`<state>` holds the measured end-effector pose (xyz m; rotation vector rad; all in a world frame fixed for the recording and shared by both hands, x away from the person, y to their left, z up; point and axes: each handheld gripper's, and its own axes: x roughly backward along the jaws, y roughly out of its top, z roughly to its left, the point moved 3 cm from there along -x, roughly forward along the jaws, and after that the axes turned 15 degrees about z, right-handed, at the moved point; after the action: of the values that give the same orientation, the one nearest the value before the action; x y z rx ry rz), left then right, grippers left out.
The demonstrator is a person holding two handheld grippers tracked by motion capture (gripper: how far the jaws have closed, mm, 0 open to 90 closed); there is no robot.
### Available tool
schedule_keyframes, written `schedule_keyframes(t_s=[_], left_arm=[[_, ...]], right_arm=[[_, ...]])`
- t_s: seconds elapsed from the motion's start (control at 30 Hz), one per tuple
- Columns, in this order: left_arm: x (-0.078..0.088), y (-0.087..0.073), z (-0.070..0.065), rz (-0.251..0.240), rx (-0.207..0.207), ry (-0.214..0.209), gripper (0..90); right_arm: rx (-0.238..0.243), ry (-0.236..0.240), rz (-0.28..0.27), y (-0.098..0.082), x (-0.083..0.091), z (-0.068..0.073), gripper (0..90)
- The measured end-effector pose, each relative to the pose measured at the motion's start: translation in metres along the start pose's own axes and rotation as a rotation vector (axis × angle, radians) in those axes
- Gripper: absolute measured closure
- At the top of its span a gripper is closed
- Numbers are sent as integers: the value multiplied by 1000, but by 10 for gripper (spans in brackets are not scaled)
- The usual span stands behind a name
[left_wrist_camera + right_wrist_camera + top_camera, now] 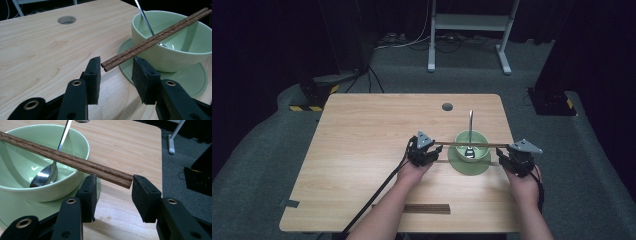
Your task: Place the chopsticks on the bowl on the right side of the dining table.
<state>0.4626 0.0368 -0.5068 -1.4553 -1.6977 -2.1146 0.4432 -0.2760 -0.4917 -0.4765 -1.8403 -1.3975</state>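
High view: chopsticks (pixel 471 145) lie across the bowl (pixel 472 141) rim, long axis running from left gripper (pixel 425 150) to right gripper (pixel 515 159).

Left gripper view: jaws open, near tips between pads, untouched.

Right gripper view: jaws open; far ends just ahead, unclamped.

From my station I see a light wooden worktop (pixel 362 145) with a round cable hole (pixel 447 106), on grey carpet (pixel 272 145). A white metal frame (pixel 469 30) stands behind, cables (pixel 412 42) trailing into surrounding darkness.
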Motion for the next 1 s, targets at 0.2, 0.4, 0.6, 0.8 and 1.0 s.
schedule_keyframes(t_s=[0.2,0.4,0.6,0.8,1.0], left_arm=[[6,-3,3,-4,6,5,562],[12,-8,9,-8,23,3,572],[15,-10,11,-21,19,-2,677],[11,-11,10,-19,18,1,734],[12,-11,9,-29,15,8,784]], right_arm=[[-7,-6,-4,-4,4,-3,556],[-12,-7,-8,-6,9,-4,619],[-17,-10,-9,-6,8,-3,675],[-24,-33,-2,-8,6,-4,707],[-23,-45,-1,-8,5,-4,748]])
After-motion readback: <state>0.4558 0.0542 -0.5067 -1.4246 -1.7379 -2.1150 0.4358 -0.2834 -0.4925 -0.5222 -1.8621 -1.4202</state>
